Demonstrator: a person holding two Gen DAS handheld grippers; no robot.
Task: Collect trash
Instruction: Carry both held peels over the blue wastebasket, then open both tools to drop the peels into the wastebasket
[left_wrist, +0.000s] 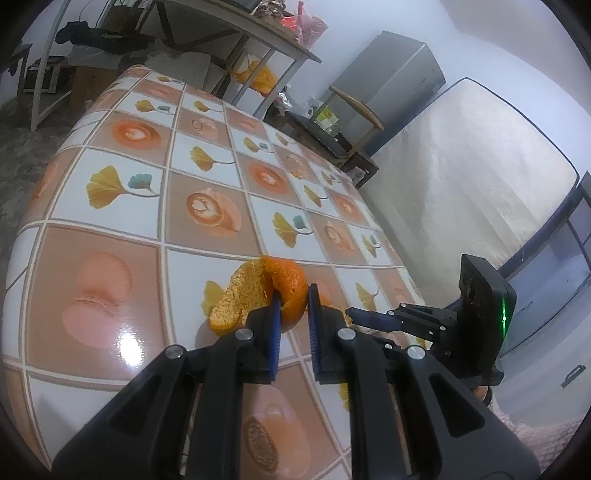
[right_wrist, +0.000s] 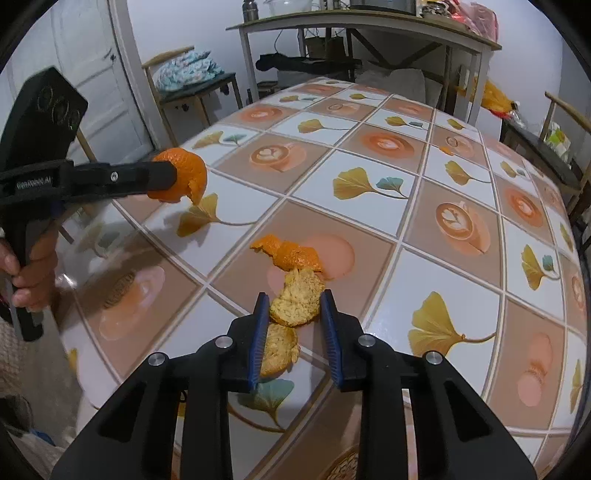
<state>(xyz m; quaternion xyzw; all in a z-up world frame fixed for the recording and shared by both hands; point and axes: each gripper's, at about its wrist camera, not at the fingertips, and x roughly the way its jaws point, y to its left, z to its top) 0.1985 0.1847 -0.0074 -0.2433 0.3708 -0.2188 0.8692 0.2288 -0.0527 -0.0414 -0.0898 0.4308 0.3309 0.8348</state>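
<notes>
A curled piece of orange peel (left_wrist: 255, 291) hangs just above the patterned tablecloth (left_wrist: 147, 206), and my left gripper (left_wrist: 293, 295) is shut on it. From the right wrist view the same left gripper (right_wrist: 171, 177) holds that peel (right_wrist: 190, 171) off the table at the left, a hand (right_wrist: 29, 266) on its handle. A long strip of peel (right_wrist: 295, 302) lies on the tablecloth (right_wrist: 369, 206). My right gripper (right_wrist: 294, 299) points down over it, its blue pads meeting both sides of the pithy middle part. The right gripper (left_wrist: 354, 315) also shows low at the right of the left wrist view.
A tiny orange scrap (right_wrist: 446, 149) lies far across the table. A metal-framed shelf table (right_wrist: 369, 26) stands beyond the far end, chairs (right_wrist: 192, 81) around it. A mattress (left_wrist: 461, 177) and a grey cabinet (left_wrist: 395, 81) stand against the wall.
</notes>
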